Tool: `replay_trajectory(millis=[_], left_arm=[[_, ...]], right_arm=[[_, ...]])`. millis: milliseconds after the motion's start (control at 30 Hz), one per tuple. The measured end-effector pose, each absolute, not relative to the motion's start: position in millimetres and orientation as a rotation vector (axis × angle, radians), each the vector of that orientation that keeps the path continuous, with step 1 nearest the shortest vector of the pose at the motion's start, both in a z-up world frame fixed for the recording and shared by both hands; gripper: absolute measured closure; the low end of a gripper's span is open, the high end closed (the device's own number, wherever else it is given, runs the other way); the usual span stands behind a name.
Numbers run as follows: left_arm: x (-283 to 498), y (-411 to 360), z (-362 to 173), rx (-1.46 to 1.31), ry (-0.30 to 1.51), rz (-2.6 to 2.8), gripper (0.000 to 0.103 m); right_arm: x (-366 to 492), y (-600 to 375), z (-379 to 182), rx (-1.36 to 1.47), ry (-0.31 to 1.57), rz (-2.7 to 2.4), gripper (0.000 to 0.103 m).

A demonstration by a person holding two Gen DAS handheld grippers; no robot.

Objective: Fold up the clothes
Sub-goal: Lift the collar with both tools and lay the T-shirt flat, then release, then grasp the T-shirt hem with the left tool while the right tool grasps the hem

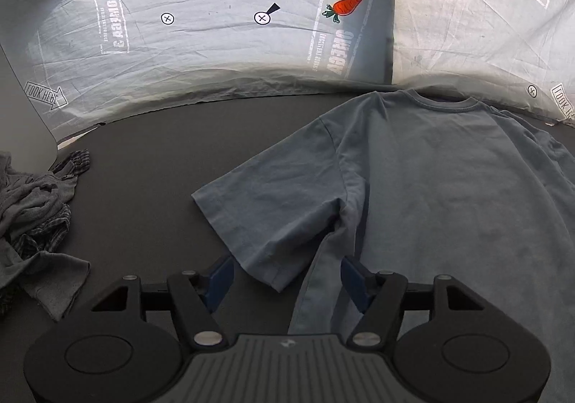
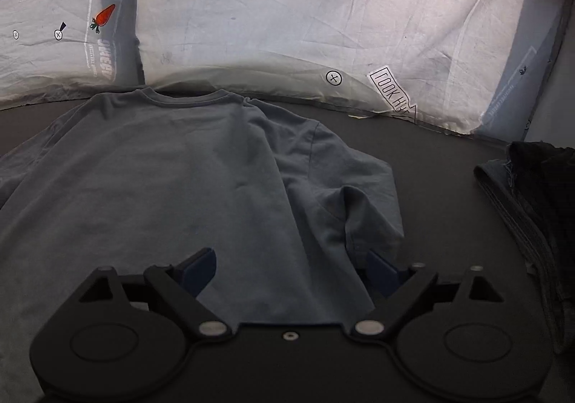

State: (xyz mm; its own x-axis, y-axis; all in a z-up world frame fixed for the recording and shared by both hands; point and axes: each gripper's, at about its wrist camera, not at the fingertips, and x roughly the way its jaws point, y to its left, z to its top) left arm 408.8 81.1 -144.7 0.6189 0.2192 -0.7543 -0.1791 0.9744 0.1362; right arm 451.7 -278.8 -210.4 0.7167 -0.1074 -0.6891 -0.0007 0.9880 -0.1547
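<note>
A blue-grey T-shirt (image 1: pixel 449 180) lies flat on the dark table, collar toward the far backdrop. Its left sleeve (image 1: pixel 273 209) spreads out sideways; its right sleeve (image 2: pixel 345 187) is rumpled. My left gripper (image 1: pixel 287 279) is open, its blue pads straddling the shirt's left side edge just below the sleeve. In the right wrist view the same shirt (image 2: pixel 161 180) fills the middle, and my right gripper (image 2: pixel 291 268) is open over the shirt's right side edge near the crumpled sleeve. Neither gripper holds cloth.
A heap of grey and plaid clothes (image 1: pixel 32 216) lies at the table's left. Folded dark denim (image 2: pixel 532 201) is stacked at the right. A printed white cloth backdrop (image 1: pixel 215 43) rises behind the table's (image 1: pixel 151 169) far edge.
</note>
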Motion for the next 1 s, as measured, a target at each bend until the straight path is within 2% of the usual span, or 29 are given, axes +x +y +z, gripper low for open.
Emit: replay_trajectory(millis=[133, 300, 400, 433, 467, 500, 533, 567, 633, 733, 867, 1000], left_arm=[[333, 85, -168, 0.029, 0.975, 0.262, 0.035], [256, 96, -191, -0.125, 1.064, 0.261, 0.034], [231, 94, -199, -0.191, 1.055, 0.268, 0.035], [228, 91, -199, -0.194, 1.045, 0.269, 0.039], [226, 88, -200, -0.197, 1.036, 0.271, 0.045], [224, 86, -200, -0.198, 1.028, 0.274, 0.063], [223, 84, -200, -0.197, 1.027, 0.279, 0.088], [223, 82, -198, -0.200, 1.022, 0.289, 0.093], [221, 79, -194, -0.205, 1.011, 0.308, 0.094], [212, 79, -179, -0.216, 0.972, 0.343, 0.094], [212, 80, -187, -0.222, 1.024, 0.345, 0.093], [213, 81, -193, -0.228, 1.046, 0.353, 0.084]], right_arm=[[366, -317, -217, -0.173, 0.825, -0.142, 0.012], [312, -369, -219, -0.072, 0.910, -0.244, 0.012], [294, -385, -224, 0.025, 0.943, -0.241, 0.024], [291, -387, -227, 0.057, 0.955, -0.222, 0.038], [288, -387, -230, 0.082, 0.971, -0.201, 0.060], [285, -387, -232, 0.100, 0.983, -0.186, 0.070], [283, -384, -233, 0.087, 0.978, -0.192, 0.079], [280, -381, -232, 0.075, 0.968, -0.191, 0.098], [274, -381, -225, 0.090, 0.952, -0.174, 0.102], [263, -395, -205, 0.168, 0.928, -0.169, 0.103], [259, -383, -212, 0.041, 1.021, -0.197, 0.102], [258, -373, -222, 0.025, 1.042, -0.241, 0.100]])
